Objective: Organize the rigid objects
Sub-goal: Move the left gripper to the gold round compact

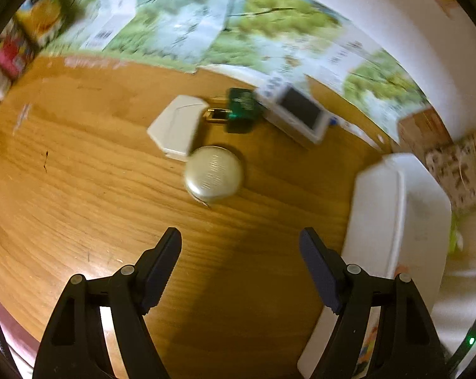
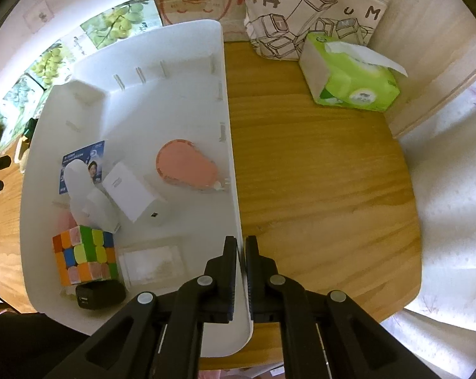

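Nearest in the right wrist view, the right gripper pinches the near side wall of the white bin, one finger inside the wall and one outside, the pads pressed almost together on the thin plastic. Inside the bin, close to that gripper, lie a black charger cube, a clear flat packet and a colourful puzzle cube; a little farther in sit a white box, a white rounded bottle lying over a blue card, and a pink teardrop-shaped item near the wall. Beyond the bin, on the wooden table, stand a green tissue pack and a printed canvas bag. In the blurred left wrist view, the left gripper hangs over bare tabletop with its fingers spread wide and nothing between them. Ahead of it lies a round metallic tin, then touching or just beside it a white flat case, then a small green and gold object and a white device with a dark screen. The bin's edge shows at the right of this view.
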Motion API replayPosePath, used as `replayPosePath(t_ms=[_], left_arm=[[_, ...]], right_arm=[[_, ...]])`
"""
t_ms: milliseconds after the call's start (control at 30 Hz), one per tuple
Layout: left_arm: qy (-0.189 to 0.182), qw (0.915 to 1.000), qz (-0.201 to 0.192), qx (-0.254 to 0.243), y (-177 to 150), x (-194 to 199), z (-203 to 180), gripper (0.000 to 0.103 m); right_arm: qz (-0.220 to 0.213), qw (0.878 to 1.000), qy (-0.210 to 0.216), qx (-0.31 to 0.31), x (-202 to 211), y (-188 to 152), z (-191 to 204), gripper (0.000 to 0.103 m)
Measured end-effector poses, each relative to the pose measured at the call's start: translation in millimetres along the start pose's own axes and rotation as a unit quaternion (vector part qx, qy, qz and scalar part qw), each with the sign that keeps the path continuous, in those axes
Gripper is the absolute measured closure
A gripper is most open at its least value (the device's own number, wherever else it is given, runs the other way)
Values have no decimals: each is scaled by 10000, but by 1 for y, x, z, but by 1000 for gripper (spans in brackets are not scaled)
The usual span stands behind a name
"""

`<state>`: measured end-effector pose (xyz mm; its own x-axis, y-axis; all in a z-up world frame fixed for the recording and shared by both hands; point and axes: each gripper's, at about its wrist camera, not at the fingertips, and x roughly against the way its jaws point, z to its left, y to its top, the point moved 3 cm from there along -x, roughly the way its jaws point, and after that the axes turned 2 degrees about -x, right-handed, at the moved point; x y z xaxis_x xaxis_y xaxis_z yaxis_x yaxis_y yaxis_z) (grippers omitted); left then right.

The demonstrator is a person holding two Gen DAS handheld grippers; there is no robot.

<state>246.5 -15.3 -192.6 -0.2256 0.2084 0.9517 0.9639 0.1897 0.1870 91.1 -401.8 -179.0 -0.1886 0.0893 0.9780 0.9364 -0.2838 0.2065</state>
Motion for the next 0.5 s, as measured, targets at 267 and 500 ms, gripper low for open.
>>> replayPosePath(t_ms=[267, 500], left_arm=[[86, 9991, 157, 391, 18, -33, 22, 23], [189, 9987, 258, 408, 28, -54, 20, 21]], right_arm=[[135, 9996, -213, -119, 0, 3, 3, 96], [223, 9990, -311, -223, -1, 5, 3, 94]])
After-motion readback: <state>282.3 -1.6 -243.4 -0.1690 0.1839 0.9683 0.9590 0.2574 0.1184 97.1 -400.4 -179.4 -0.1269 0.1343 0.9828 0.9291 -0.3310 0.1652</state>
